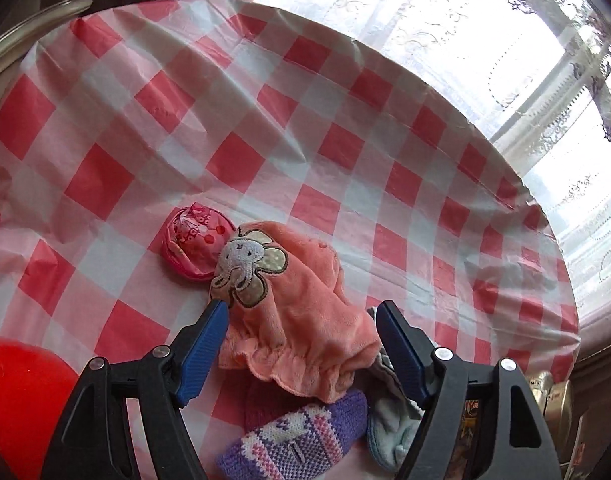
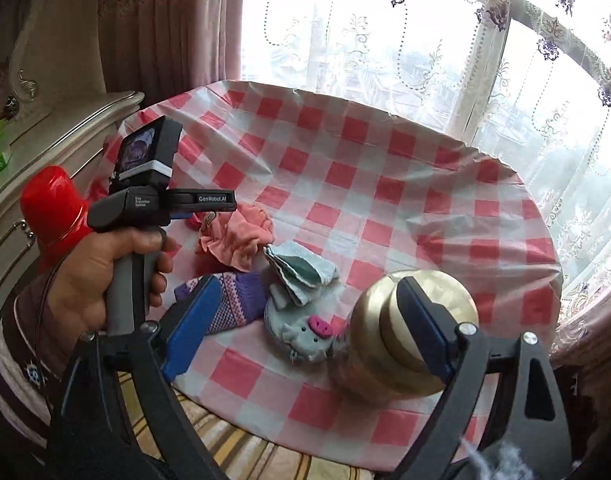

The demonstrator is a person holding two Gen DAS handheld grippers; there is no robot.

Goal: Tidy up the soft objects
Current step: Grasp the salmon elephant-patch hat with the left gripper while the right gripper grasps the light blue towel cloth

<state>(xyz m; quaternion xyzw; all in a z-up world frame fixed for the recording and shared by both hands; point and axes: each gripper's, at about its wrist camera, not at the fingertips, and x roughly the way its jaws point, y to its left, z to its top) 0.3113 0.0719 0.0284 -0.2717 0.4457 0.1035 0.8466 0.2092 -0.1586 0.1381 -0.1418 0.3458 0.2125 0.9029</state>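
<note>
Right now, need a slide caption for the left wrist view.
Open left gripper straddling a peach baby hat among small knitwear on a red-checked tablecloth.

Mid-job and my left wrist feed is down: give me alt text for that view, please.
The open left hand-held gripper hovers over a peach fleece garment with an elephant patch, its blue pads on either side of it, on a red-and-white checked tablecloth. A pink printed roll lies just beyond; a purple knit piece and pale blue cloth lie nearer.

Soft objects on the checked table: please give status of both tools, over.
Left tool open, over peach baby hat, not pressing. Right tool open, empty. Knitted purple sock, pig toy loose nearby. Gold jar close beside right tool.
</note>
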